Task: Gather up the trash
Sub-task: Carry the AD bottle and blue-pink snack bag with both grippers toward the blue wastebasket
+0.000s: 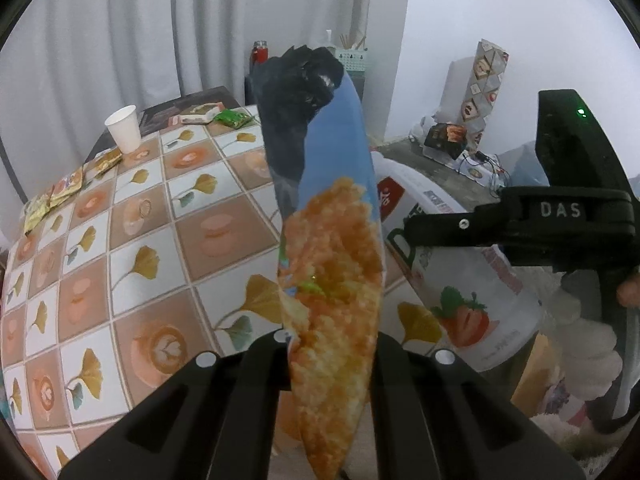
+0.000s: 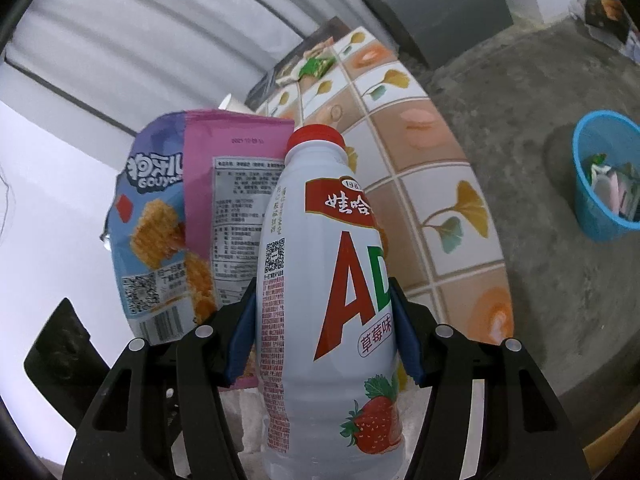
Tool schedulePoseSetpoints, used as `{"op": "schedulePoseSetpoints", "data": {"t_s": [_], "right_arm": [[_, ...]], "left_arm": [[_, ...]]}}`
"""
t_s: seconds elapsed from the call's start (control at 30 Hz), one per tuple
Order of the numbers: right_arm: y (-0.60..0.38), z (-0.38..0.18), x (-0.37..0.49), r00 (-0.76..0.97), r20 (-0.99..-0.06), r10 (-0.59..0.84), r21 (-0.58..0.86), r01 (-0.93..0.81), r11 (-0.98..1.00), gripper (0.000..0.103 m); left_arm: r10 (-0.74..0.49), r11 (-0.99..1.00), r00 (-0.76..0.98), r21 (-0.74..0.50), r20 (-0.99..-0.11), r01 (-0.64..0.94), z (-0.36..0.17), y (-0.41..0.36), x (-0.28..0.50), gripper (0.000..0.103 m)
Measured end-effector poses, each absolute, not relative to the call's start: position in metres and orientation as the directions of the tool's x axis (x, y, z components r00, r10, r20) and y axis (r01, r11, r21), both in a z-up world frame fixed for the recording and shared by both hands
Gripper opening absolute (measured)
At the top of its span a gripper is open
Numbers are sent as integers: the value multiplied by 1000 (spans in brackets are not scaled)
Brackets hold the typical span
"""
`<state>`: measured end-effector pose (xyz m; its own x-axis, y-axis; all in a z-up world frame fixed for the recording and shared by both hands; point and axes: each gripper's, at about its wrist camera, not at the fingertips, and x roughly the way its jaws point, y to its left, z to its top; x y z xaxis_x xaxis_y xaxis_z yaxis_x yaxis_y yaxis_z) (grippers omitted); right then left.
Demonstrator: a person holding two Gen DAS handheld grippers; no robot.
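Observation:
My left gripper (image 1: 330,344) is shut on a snack bag (image 1: 336,264), blue with orange crackers printed on it, held edge-on above the table. The same bag shows in the right wrist view (image 2: 168,216), beside the bottle. My right gripper (image 2: 324,320) is shut on a white strawberry drink bottle (image 2: 328,280) with a red cap; it also appears at the right of the left wrist view (image 1: 472,288), with the right gripper's body (image 1: 560,220) over it. A blue trash basket (image 2: 608,184) with wrappers inside stands on the floor at the far right.
The tiled tablecloth (image 1: 152,240) carries a white paper cup (image 1: 124,128), a green wrapper (image 1: 234,118), a flat packet (image 1: 200,114) and several yellow wrappers (image 1: 60,192) at its left edge. Grey curtains hang behind. Boxes and cables (image 1: 460,140) lie on the concrete floor.

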<state>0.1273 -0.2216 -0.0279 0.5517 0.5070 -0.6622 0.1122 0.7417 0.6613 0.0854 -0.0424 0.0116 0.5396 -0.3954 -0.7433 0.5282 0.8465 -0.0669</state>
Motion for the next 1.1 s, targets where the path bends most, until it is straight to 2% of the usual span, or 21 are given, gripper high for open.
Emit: {"op": "schedulePoseSetpoints", "data": {"t_s": [0.53,1.1], "right_arm": [[-226,-43,98,556,-628,544,699,96,708,56],[-241,-36,85,600,-594,536,715,89,693,57]], "left_arm": [[-383,878,561,-101,-734,467,4,-36,50,3],[-401,867,577,-92,-711,489,18,-49,38,3]]}}
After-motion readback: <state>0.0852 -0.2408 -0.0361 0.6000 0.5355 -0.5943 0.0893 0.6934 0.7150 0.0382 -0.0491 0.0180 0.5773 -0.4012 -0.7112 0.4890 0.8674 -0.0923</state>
